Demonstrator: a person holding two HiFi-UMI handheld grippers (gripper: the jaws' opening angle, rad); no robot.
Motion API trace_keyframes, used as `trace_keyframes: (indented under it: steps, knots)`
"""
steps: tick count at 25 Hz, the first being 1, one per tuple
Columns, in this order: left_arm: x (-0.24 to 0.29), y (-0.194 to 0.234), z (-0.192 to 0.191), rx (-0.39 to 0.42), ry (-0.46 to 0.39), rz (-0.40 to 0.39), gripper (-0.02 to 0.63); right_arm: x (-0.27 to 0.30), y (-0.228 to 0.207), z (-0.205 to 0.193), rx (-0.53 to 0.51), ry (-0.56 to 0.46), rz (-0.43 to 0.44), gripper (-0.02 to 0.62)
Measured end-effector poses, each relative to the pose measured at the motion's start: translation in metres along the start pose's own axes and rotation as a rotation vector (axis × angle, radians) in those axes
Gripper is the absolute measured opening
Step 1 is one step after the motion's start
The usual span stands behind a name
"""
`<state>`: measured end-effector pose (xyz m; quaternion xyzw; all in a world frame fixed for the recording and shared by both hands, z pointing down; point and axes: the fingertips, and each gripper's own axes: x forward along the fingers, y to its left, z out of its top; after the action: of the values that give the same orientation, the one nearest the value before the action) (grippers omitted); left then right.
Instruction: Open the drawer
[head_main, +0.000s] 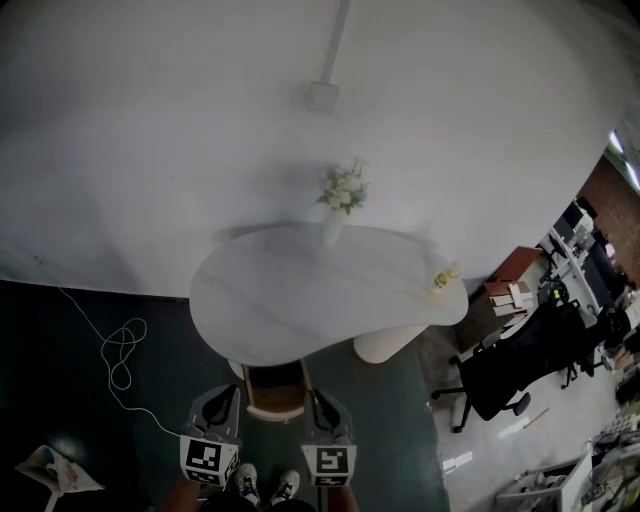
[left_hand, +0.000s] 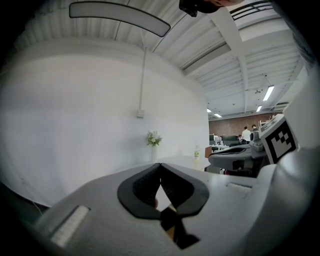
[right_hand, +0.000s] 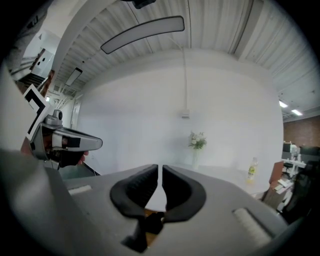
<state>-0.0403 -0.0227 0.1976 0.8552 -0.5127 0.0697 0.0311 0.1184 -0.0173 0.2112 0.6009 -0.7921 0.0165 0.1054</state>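
In the head view a brown wooden drawer unit (head_main: 274, 390) sits under the front edge of the white rounded table (head_main: 300, 290). My left gripper (head_main: 222, 402) and right gripper (head_main: 322, 402) flank it, held close to my body and pointing at the table. Seen in the left gripper view, the left gripper (left_hand: 160, 167) has its dark pads touching at the tips with nothing between them. The right gripper (right_hand: 160, 170) shows only a thin slit between its pads, and it is empty. Both point nearly level at the white wall over the tabletop.
A vase of white flowers (head_main: 343, 190) stands at the table's back edge and a small bottle (head_main: 443, 278) at its right end. A black office chair (head_main: 510, 370) is to the right, and a white cable (head_main: 120, 360) lies on the dark floor to the left.
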Motion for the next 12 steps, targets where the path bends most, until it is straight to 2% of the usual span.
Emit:
trace_keyframes:
  steps: [3,12]
  knots:
    - [-0.009,0.002,0.009,0.010,0.001,-0.004,0.011,-0.010,-0.003,0.016,0.010,-0.015,-0.020,0.005]
    - [-0.030,0.009,0.034,0.018,-0.035,-0.005,0.011,-0.029,0.004,0.036,-0.008,-0.036,-0.032,0.005]
